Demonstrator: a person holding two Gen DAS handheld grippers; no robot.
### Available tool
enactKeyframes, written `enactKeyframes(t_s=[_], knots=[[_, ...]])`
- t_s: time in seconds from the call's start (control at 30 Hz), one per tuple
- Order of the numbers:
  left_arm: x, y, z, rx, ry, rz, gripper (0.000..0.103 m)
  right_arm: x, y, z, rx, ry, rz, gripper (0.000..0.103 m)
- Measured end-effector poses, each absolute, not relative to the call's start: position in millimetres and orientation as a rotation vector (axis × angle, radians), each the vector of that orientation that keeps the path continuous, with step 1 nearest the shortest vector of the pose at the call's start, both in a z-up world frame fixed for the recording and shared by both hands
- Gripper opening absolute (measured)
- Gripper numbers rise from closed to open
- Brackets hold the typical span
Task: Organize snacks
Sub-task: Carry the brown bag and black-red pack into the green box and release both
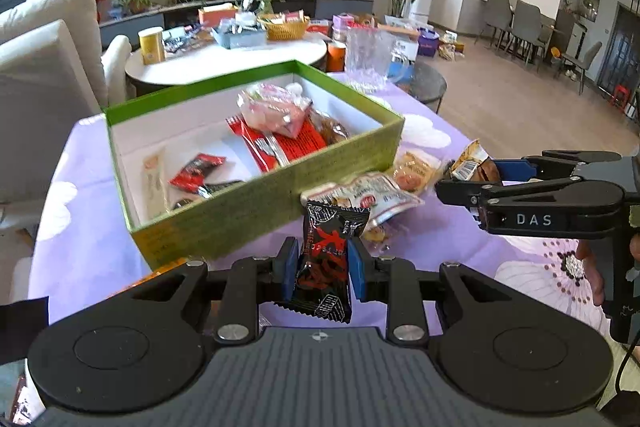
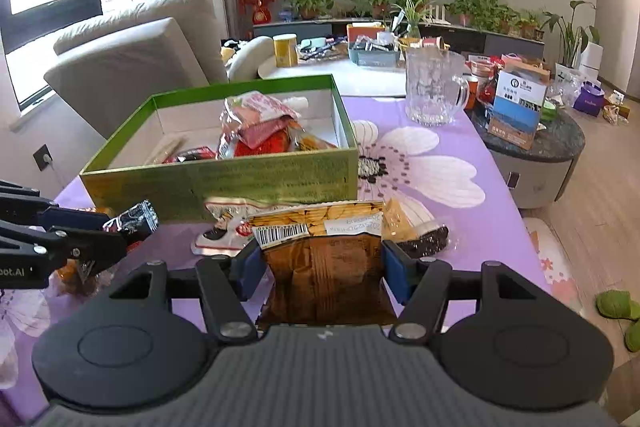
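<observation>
The left gripper [image 1: 323, 267] pinches a black-and-red sachet [image 1: 326, 259] by its long edges, so the packet stands upright and clear of the purple flowered tablecloth [image 1: 460, 247], ready to be carried; beside it the right gripper [image 2: 324, 267] clamps a brown cracker packet [image 2: 326, 267] across its width, barcode end forward, for the same reason; just beyond, a few loose wrapped snacks [image 1: 372, 197] lie against the near wall of the green box [image 1: 256, 203], apparently awaiting their turn; the box sits open-topped and already holds several packets, so it reads as the destination; farther off stands a glass pitcher [image 2: 434, 89].
</observation>
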State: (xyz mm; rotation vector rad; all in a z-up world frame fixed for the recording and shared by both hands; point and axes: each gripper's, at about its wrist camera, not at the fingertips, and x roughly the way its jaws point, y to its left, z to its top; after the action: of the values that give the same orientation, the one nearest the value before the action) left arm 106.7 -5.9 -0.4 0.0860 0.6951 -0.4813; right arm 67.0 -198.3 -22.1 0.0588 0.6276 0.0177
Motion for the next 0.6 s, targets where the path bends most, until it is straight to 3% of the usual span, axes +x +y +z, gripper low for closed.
enactKeyframes(t_s=[0.6], knots=[[145.3,20.4,31.4,0.039,0.588,-0.330,0.025,114.6,-179.3,16.2,0.018,0.488,0.108,0.061]])
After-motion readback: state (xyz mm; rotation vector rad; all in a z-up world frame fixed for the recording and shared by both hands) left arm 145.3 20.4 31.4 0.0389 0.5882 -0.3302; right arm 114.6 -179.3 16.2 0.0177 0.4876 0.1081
